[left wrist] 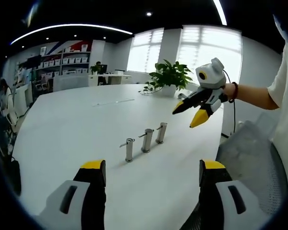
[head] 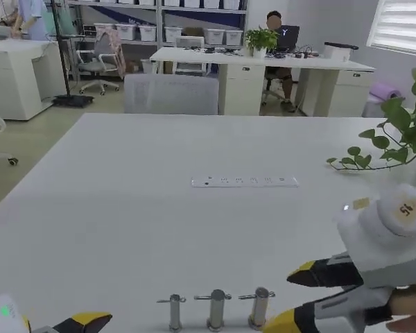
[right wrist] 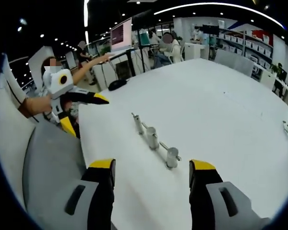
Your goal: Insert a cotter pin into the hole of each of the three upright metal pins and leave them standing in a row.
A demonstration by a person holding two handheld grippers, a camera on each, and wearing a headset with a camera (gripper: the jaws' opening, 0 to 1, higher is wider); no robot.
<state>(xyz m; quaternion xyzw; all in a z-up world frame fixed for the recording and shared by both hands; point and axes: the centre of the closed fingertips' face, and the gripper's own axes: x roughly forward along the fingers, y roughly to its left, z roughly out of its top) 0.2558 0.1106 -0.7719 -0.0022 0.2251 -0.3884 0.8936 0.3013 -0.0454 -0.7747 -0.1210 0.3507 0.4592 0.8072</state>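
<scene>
Head view: three pins stand in a row near the table edge; each seems to have a cotter pin through it. Left gripper view: our left gripper is wide, empty. Right gripper view: our right gripper too. We should lift away slowly, bumping nothing.

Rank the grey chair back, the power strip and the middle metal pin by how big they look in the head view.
Largest: grey chair back, though it is farthest away.
Next: power strip, long but very thin.
Smallest: middle metal pin, though it is nearest the camera; its base is cut off by the picture's edge.
</scene>
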